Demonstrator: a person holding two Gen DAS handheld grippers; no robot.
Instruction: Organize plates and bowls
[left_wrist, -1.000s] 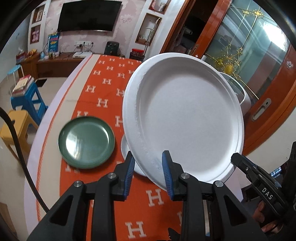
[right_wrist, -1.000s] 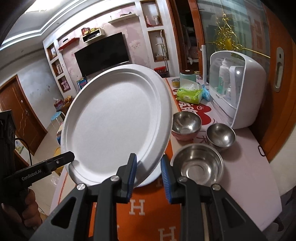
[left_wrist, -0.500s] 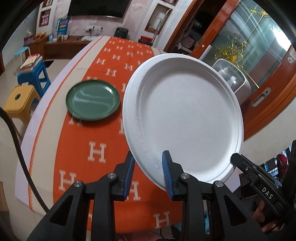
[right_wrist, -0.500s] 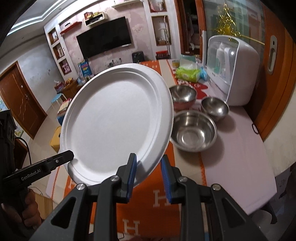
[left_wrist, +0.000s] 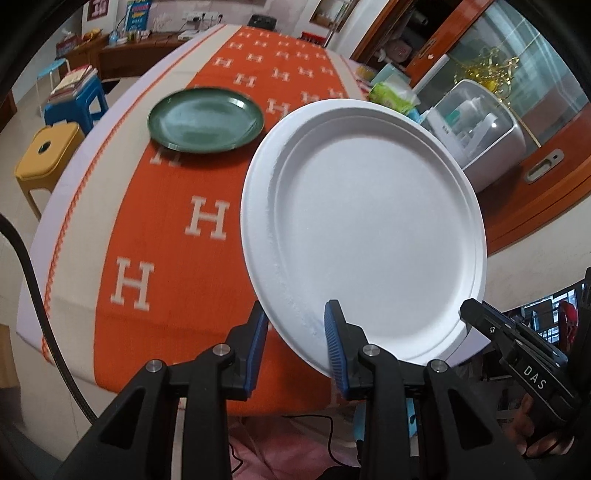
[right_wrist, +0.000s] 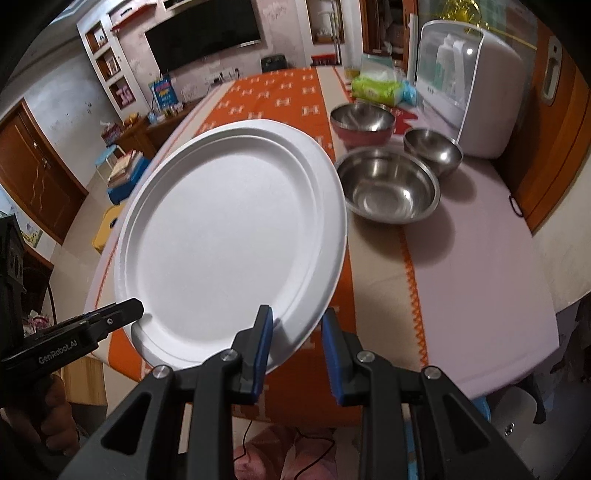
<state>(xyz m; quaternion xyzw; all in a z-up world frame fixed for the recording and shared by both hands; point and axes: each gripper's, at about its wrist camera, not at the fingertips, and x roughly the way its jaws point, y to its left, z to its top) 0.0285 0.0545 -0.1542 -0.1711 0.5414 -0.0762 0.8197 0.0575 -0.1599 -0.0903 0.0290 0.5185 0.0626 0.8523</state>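
A large white disposable plate (left_wrist: 369, 229) hangs tilted above the near end of the orange-runner table (left_wrist: 166, 236), held from two sides. My left gripper (left_wrist: 295, 332) is shut on its near rim, blue pads on either side of the edge. My right gripper (right_wrist: 295, 332) is shut on the opposite rim of the same white plate (right_wrist: 229, 236). Each gripper's tip shows in the other's view at the plate's edge. A green plate (left_wrist: 205, 120) lies on the runner beyond. Three steel bowls stand to the right: a large one (right_wrist: 388, 188), a small one (right_wrist: 432, 149), a red-sided one (right_wrist: 362, 120).
A white countertop appliance (right_wrist: 469, 92) and a green tissue pack (right_wrist: 376, 88) stand at the table's far right. A yellow stool (left_wrist: 44, 151) and a blue stool (left_wrist: 77, 99) stand on the floor to the left. The table's near edge lies just below the plate.
Both grippers have come down and tipped further downward with the white plate between them. The table's near edge has come into view, and the plate now lies flatter.
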